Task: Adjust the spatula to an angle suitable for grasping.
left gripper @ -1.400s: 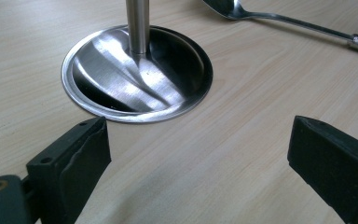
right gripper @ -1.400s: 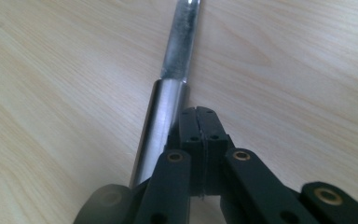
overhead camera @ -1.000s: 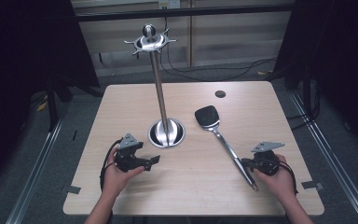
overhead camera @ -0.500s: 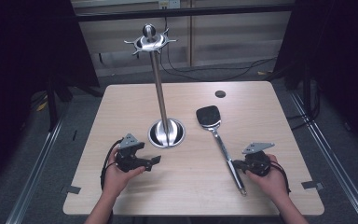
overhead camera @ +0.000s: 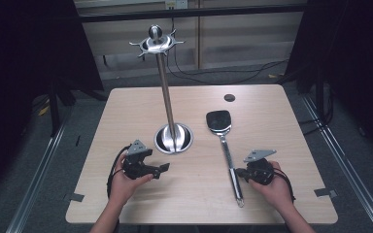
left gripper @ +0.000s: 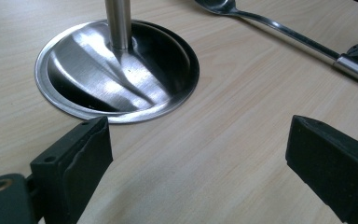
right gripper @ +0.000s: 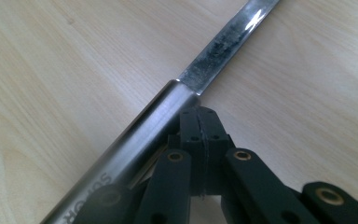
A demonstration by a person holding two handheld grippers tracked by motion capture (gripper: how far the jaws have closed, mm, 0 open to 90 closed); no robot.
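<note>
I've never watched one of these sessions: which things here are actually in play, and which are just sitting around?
In play:
- spatula, beside the shut right gripper
- utensil stand, nearest the open left gripper

Just there:
- round dark spot on the table
- cables on the floor

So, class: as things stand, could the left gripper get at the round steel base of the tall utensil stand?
Probably yes. The left gripper is open, with its jaws spread wide, and the round steel base lies just ahead of them. Only bare wooden table lies between. The spatula lies off to the side, by the right gripper.
</note>
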